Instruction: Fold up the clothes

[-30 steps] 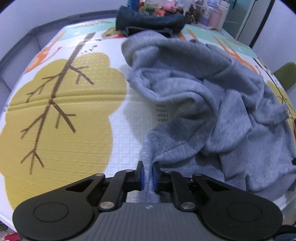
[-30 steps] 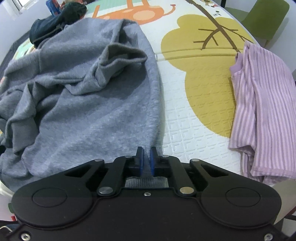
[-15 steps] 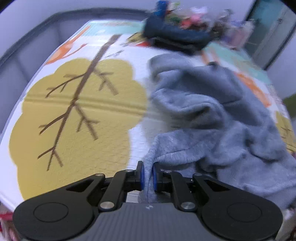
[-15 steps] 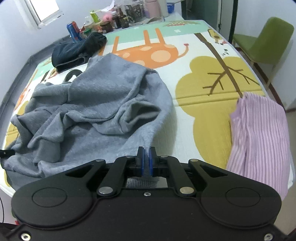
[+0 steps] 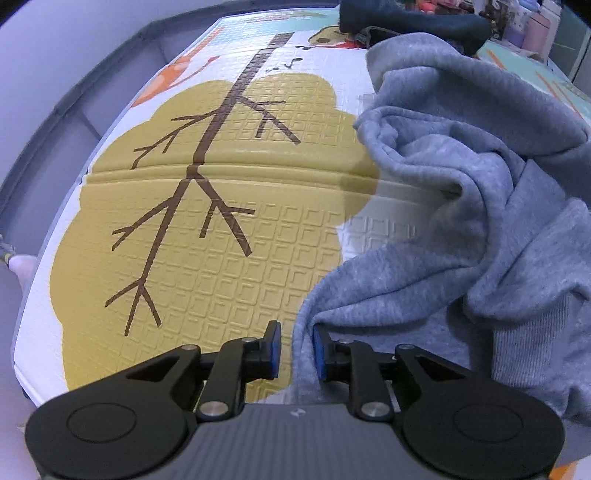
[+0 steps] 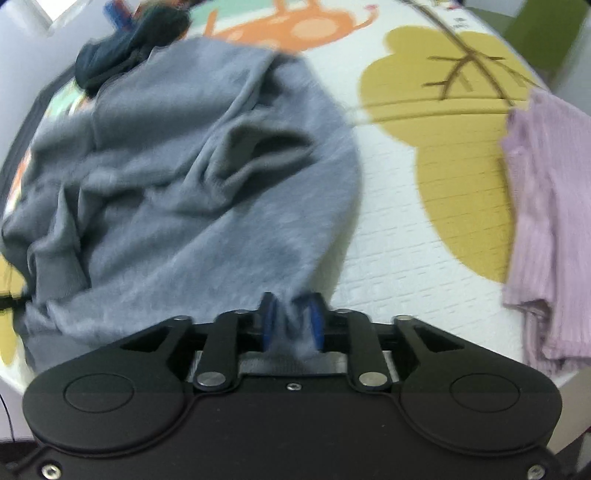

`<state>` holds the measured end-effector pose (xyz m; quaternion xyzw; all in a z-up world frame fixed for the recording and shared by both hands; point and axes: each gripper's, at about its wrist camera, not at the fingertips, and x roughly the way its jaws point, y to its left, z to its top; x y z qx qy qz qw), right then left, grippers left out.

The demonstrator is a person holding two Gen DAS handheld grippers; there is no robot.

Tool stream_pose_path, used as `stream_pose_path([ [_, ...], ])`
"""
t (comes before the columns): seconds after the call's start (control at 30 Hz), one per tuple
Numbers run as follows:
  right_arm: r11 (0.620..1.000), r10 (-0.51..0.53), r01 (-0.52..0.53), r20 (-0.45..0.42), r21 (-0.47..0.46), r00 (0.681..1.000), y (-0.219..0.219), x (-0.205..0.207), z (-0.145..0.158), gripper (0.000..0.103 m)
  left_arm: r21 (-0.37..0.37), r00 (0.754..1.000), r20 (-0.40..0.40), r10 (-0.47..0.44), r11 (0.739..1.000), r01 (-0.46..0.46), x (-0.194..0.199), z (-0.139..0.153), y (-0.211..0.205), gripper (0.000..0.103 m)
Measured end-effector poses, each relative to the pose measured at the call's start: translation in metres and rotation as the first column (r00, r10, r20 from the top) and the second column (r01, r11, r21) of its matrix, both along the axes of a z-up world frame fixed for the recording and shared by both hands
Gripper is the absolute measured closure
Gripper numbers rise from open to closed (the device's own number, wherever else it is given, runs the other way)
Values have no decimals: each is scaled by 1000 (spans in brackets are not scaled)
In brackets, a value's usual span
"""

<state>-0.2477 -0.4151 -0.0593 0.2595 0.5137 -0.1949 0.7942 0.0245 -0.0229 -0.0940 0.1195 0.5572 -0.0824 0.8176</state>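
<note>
A grey sweatshirt (image 5: pixel 461 221) lies crumpled on the printed play mat (image 5: pixel 221 258). In the left wrist view its near edge hangs between the blue pads of my left gripper (image 5: pixel 296 349), whose jaws are opening; the cloth rests against the right pad and stands clear of the left one. In the right wrist view the sweatshirt (image 6: pixel 184 184) spreads to the left, and a bunched hem sits loosely between the pads of my right gripper (image 6: pixel 291 325), whose jaws are also opening. This view is blurred.
A lilac striped garment (image 6: pixel 546 221) lies folded at the mat's right edge. A dark blue garment (image 5: pixel 406 18) is heaped at the far end, with bottles and clutter behind it. A grey raised rim (image 5: pixel 92 110) borders the mat. A green chair (image 6: pixel 546 37) stands beyond.
Both pairs of jaws were pinched tight on the sweatshirt's edge and now stand apart. The left gripper has sunk closer to the mat, and the cloth has slackened.
</note>
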Motion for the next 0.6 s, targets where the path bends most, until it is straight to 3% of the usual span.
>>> stream_pose_path([
  [0.13,1000,-7,8,27,-19,1000,-7,-16,13,77,11,1000,17,-22,1000,21,-6,12,2,66],
  [0.23,1000,14,-14,-4,10,1000,-4,-27,12,77,19,997,50,-53,998,53,-13,26,2,64],
  [0.4,998,57,-56,-23,43,998,7,-37,4,76,-55,993,55,-108,992,111,-27,46,6,54],
  [0.6,994,89,-87,-39,59,995,17,-40,-3,71,-48,985,35,-170,984,171,-48,44,1,50],
])
